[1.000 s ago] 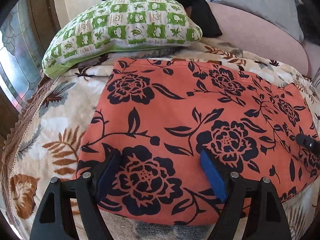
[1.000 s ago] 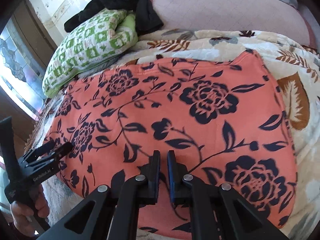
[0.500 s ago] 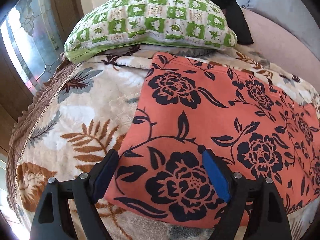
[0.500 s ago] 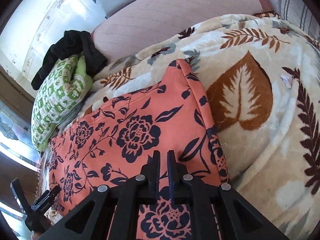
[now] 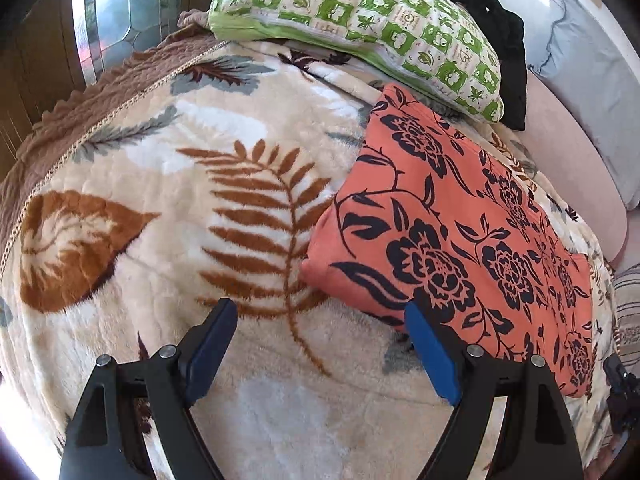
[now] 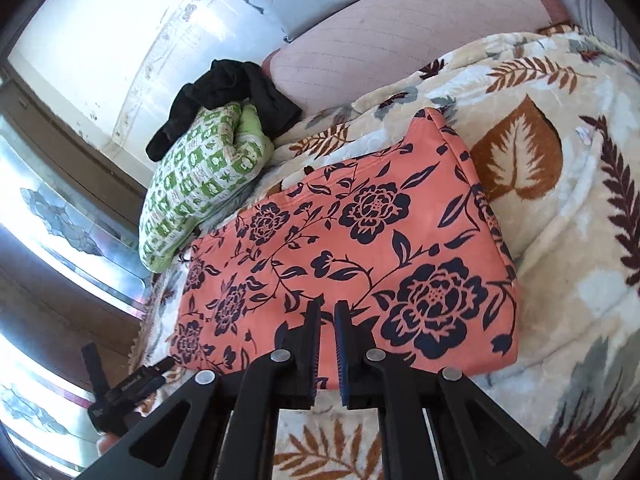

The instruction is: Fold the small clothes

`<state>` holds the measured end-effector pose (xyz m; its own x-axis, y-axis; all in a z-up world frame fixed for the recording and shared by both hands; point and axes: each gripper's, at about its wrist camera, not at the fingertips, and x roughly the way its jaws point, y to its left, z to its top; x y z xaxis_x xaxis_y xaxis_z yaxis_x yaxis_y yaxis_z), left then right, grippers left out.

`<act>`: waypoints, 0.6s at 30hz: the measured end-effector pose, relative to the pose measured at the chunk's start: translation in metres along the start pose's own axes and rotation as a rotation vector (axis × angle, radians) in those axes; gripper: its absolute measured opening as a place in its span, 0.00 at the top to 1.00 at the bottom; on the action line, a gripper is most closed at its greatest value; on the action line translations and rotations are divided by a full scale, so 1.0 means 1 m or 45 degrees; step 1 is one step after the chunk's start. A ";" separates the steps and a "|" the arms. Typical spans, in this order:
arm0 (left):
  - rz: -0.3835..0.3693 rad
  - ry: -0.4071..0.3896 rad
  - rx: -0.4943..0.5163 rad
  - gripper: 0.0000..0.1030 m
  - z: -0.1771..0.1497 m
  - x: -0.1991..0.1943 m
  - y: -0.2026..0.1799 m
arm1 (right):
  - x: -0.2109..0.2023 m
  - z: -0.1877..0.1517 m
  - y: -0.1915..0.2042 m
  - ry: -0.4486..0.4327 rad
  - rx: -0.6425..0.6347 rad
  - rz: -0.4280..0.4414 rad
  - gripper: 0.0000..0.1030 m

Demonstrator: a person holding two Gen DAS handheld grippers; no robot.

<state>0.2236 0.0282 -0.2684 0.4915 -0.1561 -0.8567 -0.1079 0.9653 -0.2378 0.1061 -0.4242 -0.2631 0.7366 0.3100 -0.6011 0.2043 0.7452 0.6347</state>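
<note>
Folded coral floral garment (image 6: 352,248) is lying flat on the leaf blanket (image 5: 160,208).
You're holding the left gripper (image 5: 320,344) spread wide beside the garment's near corner; your right gripper (image 6: 327,332), fingers nearly closed on nothing, is hovering over the garment's near edge.

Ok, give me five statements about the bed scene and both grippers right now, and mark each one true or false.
1. The left gripper is open, with nothing between its pads. True.
2. The right gripper is spread wide open. False: its pads sit almost together, over the garment's near edge.
3. The orange floral garment lies flat on the leaf-print blanket. True.
4. The green checked pillow lies on top of the orange garment's middle. False: it sits at the garment's far corner.
5. A black garment is draped over the green pillow. True.
</note>
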 end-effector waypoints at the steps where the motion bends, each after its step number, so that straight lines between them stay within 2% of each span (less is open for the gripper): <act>1: -0.005 -0.001 -0.011 0.16 -0.002 -0.002 0.002 | -0.007 -0.004 -0.004 -0.006 0.026 0.019 0.81; 3: -0.018 -0.007 -0.017 0.16 -0.006 -0.006 0.004 | -0.024 -0.010 -0.014 -0.034 0.092 0.024 0.48; 4: -0.023 -0.009 -0.015 0.16 -0.008 -0.008 0.006 | -0.034 -0.014 -0.022 -0.073 0.134 0.033 0.22; 6: -0.041 0.000 -0.025 0.16 -0.012 -0.010 0.010 | -0.052 -0.017 -0.039 -0.135 0.241 0.060 0.20; 9: -0.123 0.029 -0.071 0.16 -0.012 -0.008 0.014 | -0.055 -0.015 -0.068 -0.120 0.399 0.100 0.20; 14: -0.305 0.069 -0.146 0.16 -0.009 0.003 0.014 | -0.023 -0.017 -0.104 -0.033 0.654 0.133 0.21; 18: -0.377 0.069 -0.233 0.16 -0.003 0.017 0.014 | 0.000 -0.015 -0.108 -0.016 0.697 0.153 0.21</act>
<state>0.2273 0.0382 -0.2876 0.4784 -0.4394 -0.7603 -0.1230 0.8237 -0.5535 0.0746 -0.4964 -0.3389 0.7824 0.3641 -0.5053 0.4211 0.2885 0.8599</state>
